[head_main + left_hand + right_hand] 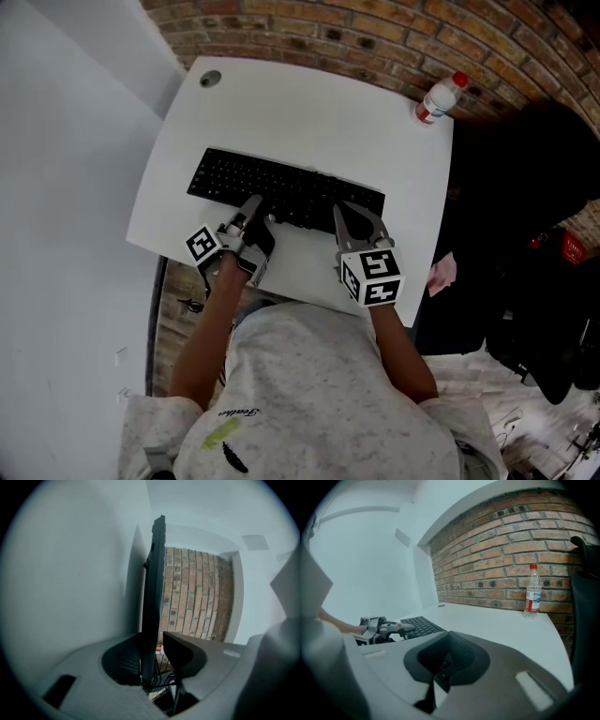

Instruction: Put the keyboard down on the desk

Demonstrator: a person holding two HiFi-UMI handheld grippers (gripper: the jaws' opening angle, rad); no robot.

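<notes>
A black keyboard [281, 192] lies flat on the white desk [309, 112]. My left gripper [258, 208] is at its near edge, left of the middle. In the left gripper view the keyboard [152, 597] shows edge-on between the jaws of that gripper [157, 667]; it lies against one pad, with a gap to the other, so the gripper is open. My right gripper [359, 220] hovers at the keyboard's near right part. In the right gripper view the right gripper [440, 672] looks shut with nothing in it, and the keyboard [419, 625] lies off to the left.
A plastic water bottle [439, 98] with a red cap stands at the desk's far right corner, by the brick wall [375, 37]. A cable hole [210, 80] sits at the far left corner. A black chair [525, 187] is right of the desk.
</notes>
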